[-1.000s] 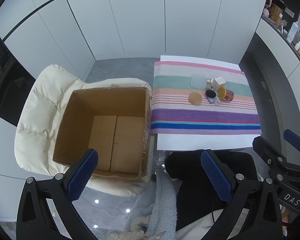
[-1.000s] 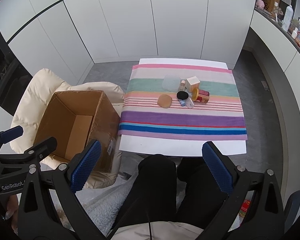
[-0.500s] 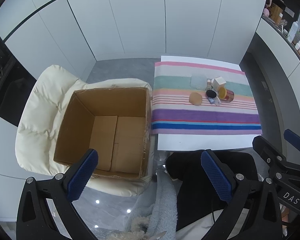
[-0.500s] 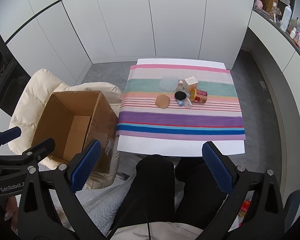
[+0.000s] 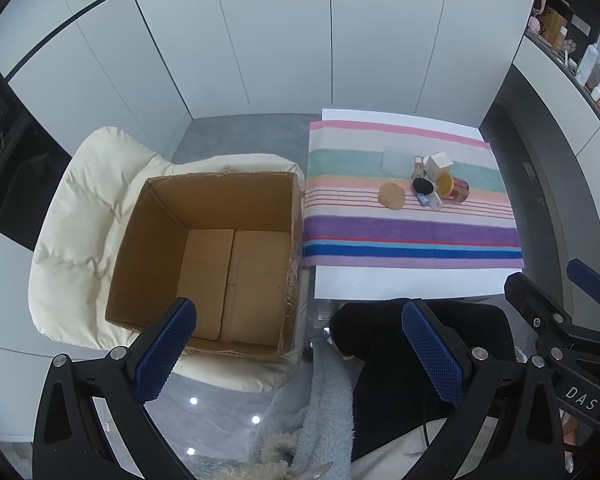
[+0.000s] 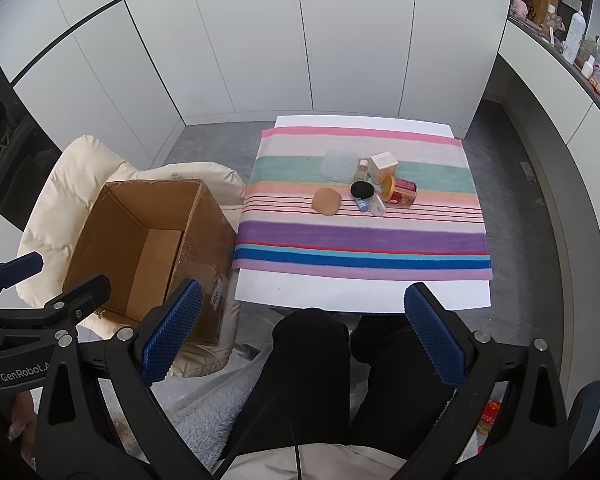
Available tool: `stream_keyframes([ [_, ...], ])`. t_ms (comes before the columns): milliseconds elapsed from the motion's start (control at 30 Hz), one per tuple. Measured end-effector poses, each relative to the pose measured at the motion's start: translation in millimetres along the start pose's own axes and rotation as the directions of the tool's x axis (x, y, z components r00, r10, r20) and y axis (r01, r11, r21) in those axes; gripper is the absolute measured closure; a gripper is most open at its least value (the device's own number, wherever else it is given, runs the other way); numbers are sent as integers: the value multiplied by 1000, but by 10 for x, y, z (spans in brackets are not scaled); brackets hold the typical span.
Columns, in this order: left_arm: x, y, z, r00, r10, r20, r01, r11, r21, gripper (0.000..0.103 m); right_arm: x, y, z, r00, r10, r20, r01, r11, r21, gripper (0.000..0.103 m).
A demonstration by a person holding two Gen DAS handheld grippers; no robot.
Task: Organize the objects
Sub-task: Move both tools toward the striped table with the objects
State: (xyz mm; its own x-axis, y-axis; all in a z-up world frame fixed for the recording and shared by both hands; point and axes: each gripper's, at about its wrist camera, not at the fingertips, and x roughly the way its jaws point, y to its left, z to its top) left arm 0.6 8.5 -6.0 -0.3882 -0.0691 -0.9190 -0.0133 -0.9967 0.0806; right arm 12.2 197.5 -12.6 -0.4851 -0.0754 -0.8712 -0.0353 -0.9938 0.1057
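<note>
From your left wrist view, your left gripper [image 5: 298, 354] was released, its 2 blue pads spread wide and grasping nothing. The empty cardboard box [image 5: 208, 256] sat at 9 o'clock of the frame on a cream padded chair [image 5: 80, 232]. At 2 o'clock the white counter [image 5: 400, 284] carried a striped cloth [image 5: 412, 236], and on it the small things lay clustered: a tan round pad [image 5: 391, 196], a black round lid [image 5: 422, 186], a clear flat case [image 5: 398, 161], a white cube box [image 5: 438, 164] and a red can [image 5: 454, 189] lying on its side. Your right gripper [image 5: 572, 320] showed at 4 o'clock.

From your right wrist view, your right gripper [image 6: 300, 338] was also released and empty, held above your black-trousered knees [image 6: 312, 360]. The cardboard box [image 6: 140, 248] stood at 9 o'clock, just beside the counter [image 6: 360, 292]. The cluster lay at 12 o'clock on the cloth [image 6: 360, 240], the tan pad [image 6: 326, 201] at 9 o'clock of the black lid [image 6: 361, 189], the red can [image 6: 400, 191] touching the cube box [image 6: 384, 165].
</note>
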Motion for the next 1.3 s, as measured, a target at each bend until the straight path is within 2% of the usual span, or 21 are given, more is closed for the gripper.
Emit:
stream_keyframes([
  [300, -59, -88, 16, 1000, 13, 15, -13, 1000, -7, 0, -9, -30, -7, 1000, 11, 9, -11, 1000, 2, 1],
  [567, -140, -326, 57, 1000, 1, 31, -1, 1000, 17, 0, -77, -262, 16, 1000, 14, 22, -15, 999, 33, 1],
  [1100, -168, -998, 135, 999, -32, 35, 30, 998, 62, 0, -191, -1002, 44, 999, 17, 42, -21, 996, 91, 1],
  [1300, -30, -1315, 208, 999, -47, 6, 46, 996, 77, 0, -155, -1401, 45, 999, 7, 41, -13, 992, 128, 1],
])
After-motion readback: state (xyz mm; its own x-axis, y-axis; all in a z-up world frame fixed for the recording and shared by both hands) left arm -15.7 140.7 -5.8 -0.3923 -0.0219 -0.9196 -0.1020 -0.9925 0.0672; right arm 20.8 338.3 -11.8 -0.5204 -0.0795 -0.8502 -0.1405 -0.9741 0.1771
